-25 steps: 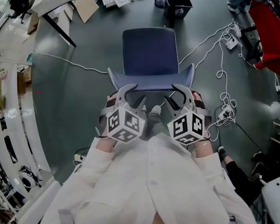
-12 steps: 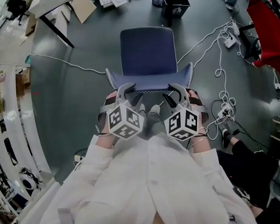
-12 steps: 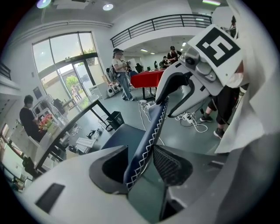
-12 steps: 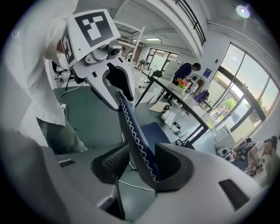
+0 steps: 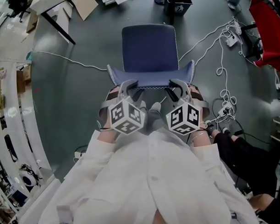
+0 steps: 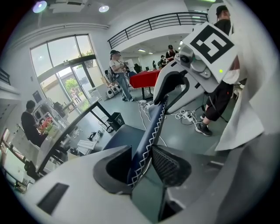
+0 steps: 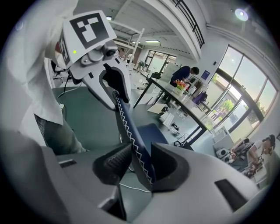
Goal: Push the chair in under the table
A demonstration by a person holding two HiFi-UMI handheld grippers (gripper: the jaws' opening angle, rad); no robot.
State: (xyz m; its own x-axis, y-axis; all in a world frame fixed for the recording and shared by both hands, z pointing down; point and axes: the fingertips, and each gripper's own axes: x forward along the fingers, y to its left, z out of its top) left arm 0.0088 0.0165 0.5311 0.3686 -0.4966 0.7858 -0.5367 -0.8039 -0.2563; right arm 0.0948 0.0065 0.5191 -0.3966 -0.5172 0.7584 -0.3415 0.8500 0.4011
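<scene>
The left gripper (image 5: 131,87) and right gripper (image 5: 174,87) have just been closing their jaws. Each now clamps the backrest (image 5: 150,80) of the blue chair (image 5: 149,47), whose seat lies beyond the jaws.

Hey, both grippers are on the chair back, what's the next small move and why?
Probably start easing the chair forward toward the table. The left gripper and right gripper have just been closing their jaws on its backrest, and it stands well short of the table.
</scene>
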